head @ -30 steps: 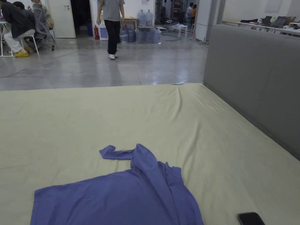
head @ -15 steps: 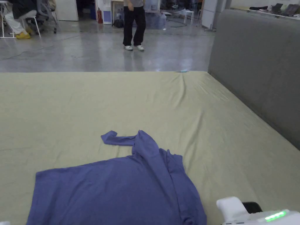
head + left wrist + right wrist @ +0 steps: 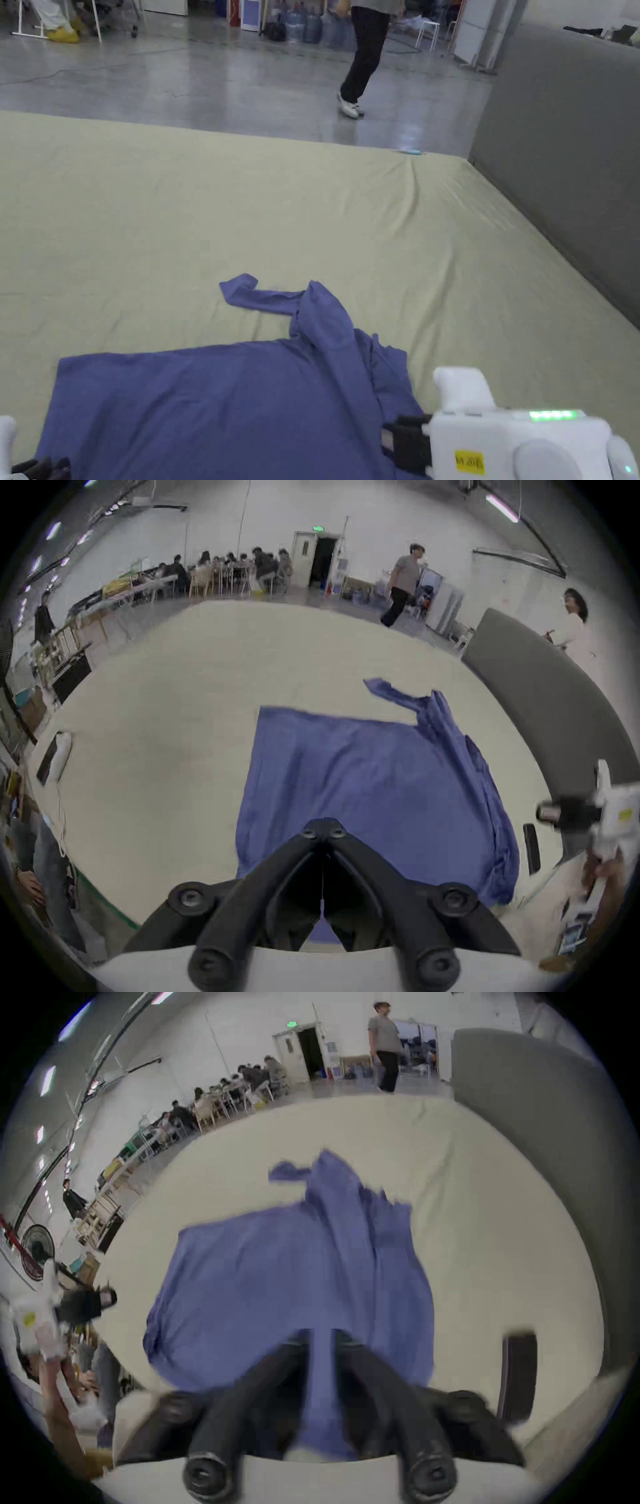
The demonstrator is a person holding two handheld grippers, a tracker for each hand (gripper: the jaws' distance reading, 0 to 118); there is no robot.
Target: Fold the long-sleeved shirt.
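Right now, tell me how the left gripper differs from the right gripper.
The left gripper has its fingers closed, tips touching; the right gripper has its fingers slightly apart, with blue cloth showing through the gap. The left gripper sits at the shirt's near left corner, the right gripper at its near right edge. Both have black fingers and point over the shirt.

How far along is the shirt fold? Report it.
Done: nothing; the shirt lies unfolded on the bed, one sleeve skewed out, its right side bunched. In hand: left tongs shut, empty, above the near hem; right tongs at the bunched edge, grip blurred. Left: every fold.
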